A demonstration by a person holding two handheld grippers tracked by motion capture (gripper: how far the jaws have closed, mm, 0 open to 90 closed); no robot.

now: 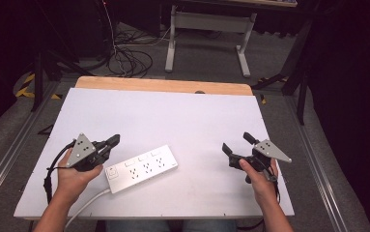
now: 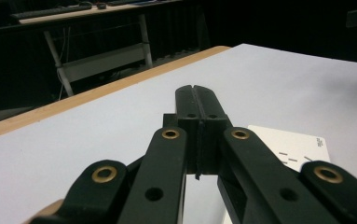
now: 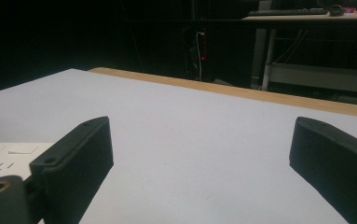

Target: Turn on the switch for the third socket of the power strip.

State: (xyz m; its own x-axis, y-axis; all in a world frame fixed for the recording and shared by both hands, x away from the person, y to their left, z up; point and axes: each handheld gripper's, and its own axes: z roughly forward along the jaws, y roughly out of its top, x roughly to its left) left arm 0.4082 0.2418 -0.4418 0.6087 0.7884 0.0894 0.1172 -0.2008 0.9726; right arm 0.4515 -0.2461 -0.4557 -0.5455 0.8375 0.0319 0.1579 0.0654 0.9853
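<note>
Jaws on my left gripper [image 1: 114, 141] are pressed flat together with nothing between them; in the left gripper view the two pads meet along a thin seam. I hold it at about eight o'clock on the white table [image 1: 182, 116], its tip just above the near-left end of the power strip [image 1: 141, 168], though I cannot tell whether it touches. That white strip lies flat at roughly seven o'clock, slanting up toward the centre, its cable [image 1: 83, 205] trailing off the near edge beside my left hand [image 1: 74, 179]. My right gripper [image 1: 238, 143] sits at four o'clock, well apart from the strip, jaws spread wide and holding nothing, bare tabletop showing between them in the right gripper view.
</note>
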